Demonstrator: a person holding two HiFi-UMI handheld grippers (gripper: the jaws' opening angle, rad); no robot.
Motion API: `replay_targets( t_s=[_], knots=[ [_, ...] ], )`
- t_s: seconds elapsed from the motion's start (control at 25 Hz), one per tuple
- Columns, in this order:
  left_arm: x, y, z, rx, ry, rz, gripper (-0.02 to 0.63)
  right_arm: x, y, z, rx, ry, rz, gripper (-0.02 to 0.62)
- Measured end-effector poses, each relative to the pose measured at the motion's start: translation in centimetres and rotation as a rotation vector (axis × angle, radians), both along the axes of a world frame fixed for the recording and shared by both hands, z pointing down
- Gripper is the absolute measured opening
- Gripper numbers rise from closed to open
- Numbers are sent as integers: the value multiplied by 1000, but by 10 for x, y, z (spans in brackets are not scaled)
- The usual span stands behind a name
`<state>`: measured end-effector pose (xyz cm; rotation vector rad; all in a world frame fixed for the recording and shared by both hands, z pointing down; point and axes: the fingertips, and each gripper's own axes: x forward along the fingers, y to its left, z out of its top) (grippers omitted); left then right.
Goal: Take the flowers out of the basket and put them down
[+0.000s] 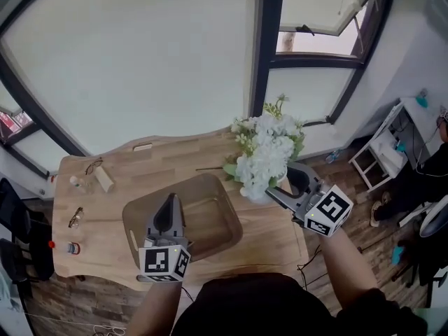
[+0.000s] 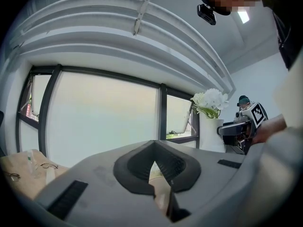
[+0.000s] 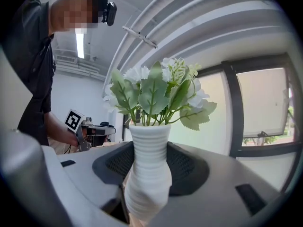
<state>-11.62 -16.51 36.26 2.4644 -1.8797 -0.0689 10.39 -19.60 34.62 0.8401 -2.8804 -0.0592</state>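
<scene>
Gripping ribbed vase [image 3: 147, 174] in right gripper view, flowers [image 1: 266, 152] hiding it overhead

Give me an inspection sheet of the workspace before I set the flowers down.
Surface: wooden table, with bare wood to the right of the basket.
Job's things: basket on the table, nothing in it; flowers upright in a white vase, out of the basket and held to its right.
Clutter: two pairs of glasses, small bottles and a wooden block at the table's left end; a thin stick beside the flowers.
Grippers: right gripper shut on the vase; left gripper over the basket, jaws all but together, only an unidentifiable tan sliver between them.
Cables: one cable on the floor by the table's right edge.
Surroundings: large windows beyond the table; a white rack at right.
</scene>
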Motion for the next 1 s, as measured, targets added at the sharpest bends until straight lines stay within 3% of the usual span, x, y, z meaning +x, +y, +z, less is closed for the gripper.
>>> replay_targets(
  t_s=[0.24,1.0],
  knots=[
    [11,-13,3,-11,-6,30,0,19,3,26,-7,5,67,232],
    [39,-32,27,-69,-41,75,0,35,-7,120,-56,28,156,232]
  ],
)
